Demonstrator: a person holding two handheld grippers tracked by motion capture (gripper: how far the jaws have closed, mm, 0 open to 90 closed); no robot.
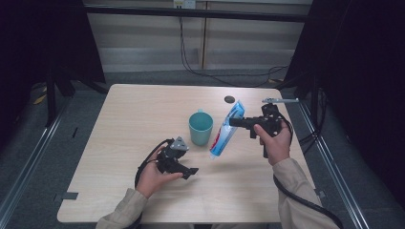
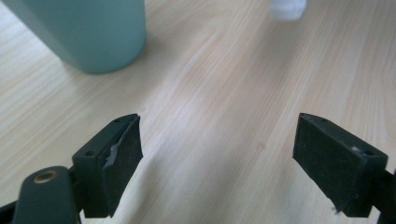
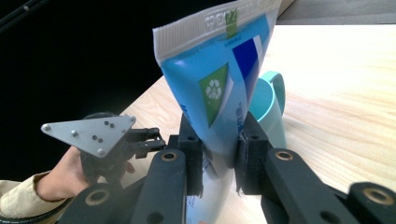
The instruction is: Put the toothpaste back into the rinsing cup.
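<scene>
- Blue tube point(image 1: 226, 130) slants in our right gripper point(image 1: 234, 122), its fingers clamped mid-length: crimped end up and away, cap toward the tabletop point(image 1: 133, 114).
- Our left gripper point(image 1: 191, 171) fingers gape, holding nothing.

A lab-like recording booth: black curtains point(image 1: 43, 38) at both sides of the frame, metal floor rails point(image 1: 28, 162), cables point(image 1: 229, 71) trailing behind a bare wooden counter point(image 1: 143, 114)
</scene>
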